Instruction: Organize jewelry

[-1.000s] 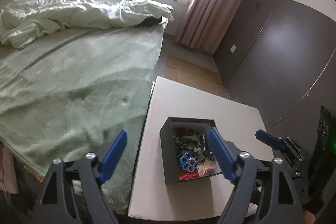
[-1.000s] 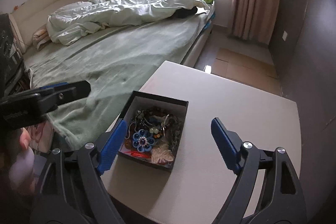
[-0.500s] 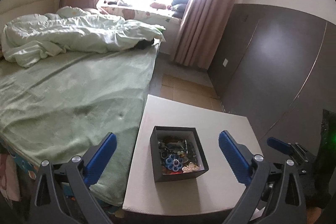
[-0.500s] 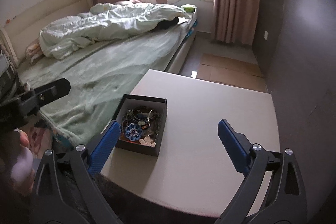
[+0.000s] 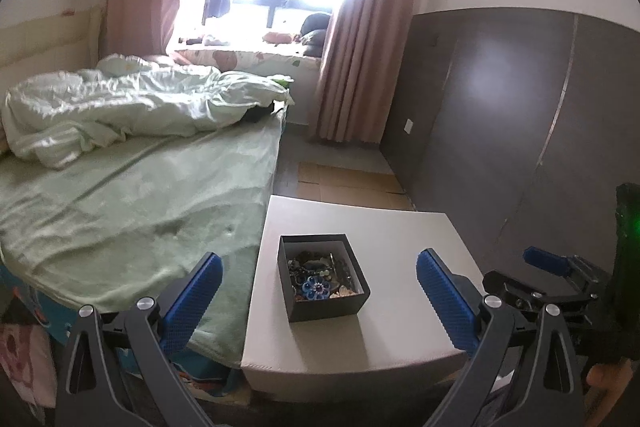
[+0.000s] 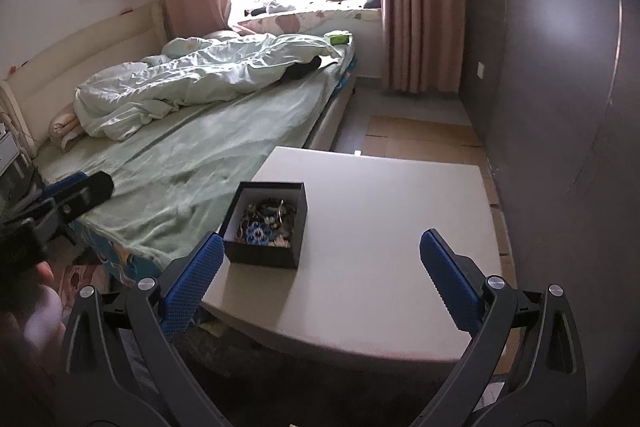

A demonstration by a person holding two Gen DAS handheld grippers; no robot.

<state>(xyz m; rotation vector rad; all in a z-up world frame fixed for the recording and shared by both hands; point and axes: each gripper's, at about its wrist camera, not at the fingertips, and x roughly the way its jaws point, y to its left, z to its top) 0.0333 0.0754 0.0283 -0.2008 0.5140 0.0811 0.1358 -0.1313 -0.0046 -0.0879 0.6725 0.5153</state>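
A small black open box [image 5: 322,276] full of tangled jewelry, with a blue flower piece [image 5: 316,287] on top, sits on the left part of a white table [image 5: 404,239]. It also shows in the right wrist view [image 6: 267,227]. My left gripper [image 5: 319,283] is open and empty, held back above the table's near edge with the box between its blue pads. My right gripper [image 6: 322,269] is open and empty, near the table's front edge, right of the box. The right gripper's finger shows at the left view's right edge [image 5: 546,261].
A bed with a green sheet and rumpled duvet [image 5: 132,163] runs along the table's left side. A dark wardrobe wall [image 6: 560,87] stands to the right. Cardboard sheets [image 6: 420,135] lie on the floor beyond the table, before the window and pink curtains.
Both grippers have pulled back and up from the box, so the box looks smaller and more of the room shows. Both stay open. The box has not moved.
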